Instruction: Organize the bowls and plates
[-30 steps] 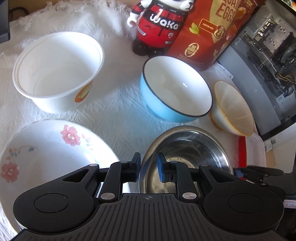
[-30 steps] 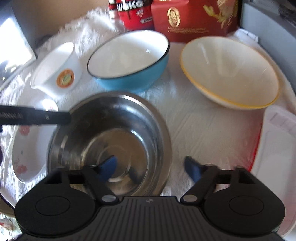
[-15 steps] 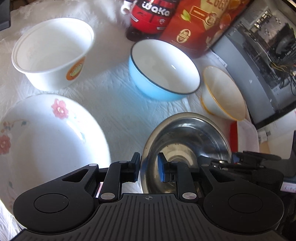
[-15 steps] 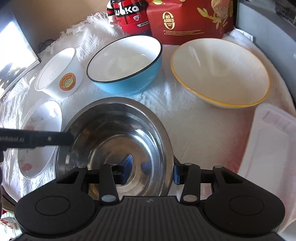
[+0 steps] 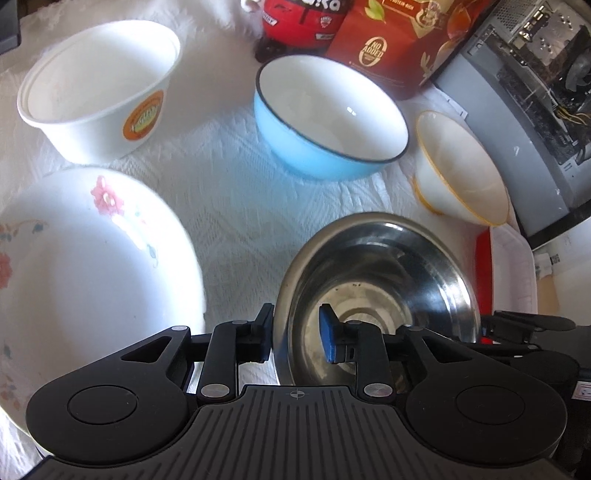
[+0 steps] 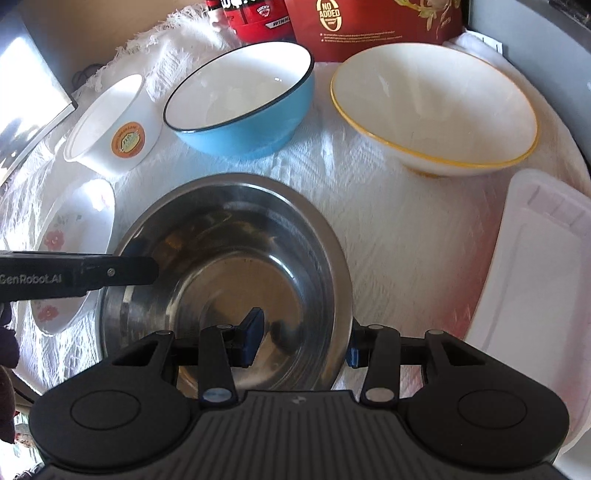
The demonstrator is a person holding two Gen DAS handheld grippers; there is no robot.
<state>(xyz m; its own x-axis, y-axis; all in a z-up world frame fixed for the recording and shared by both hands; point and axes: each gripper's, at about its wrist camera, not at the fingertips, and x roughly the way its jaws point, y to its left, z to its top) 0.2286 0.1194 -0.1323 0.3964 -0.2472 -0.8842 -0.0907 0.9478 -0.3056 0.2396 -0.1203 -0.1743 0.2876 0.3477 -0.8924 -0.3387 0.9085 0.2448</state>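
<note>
round stainless-steel bowl (image 6: 229, 258) on white-clothed surface (image 5: 229, 206), just in front of blue enamel bowl (image 6: 240, 103) | my left hand-held gripper (image 5: 295, 332) pinches its left rim | my right hand-held gripper (image 6: 303, 347) pinches its near-right rim

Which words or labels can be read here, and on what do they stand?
"NO ADDED": round seal on the red cardboard box.
"GenRobot.AI": black arm of the left gripper.
"WINN", cut off: red and black toy figure.
Round orange sticker on the white paper tub: too blurred to read.
</note>
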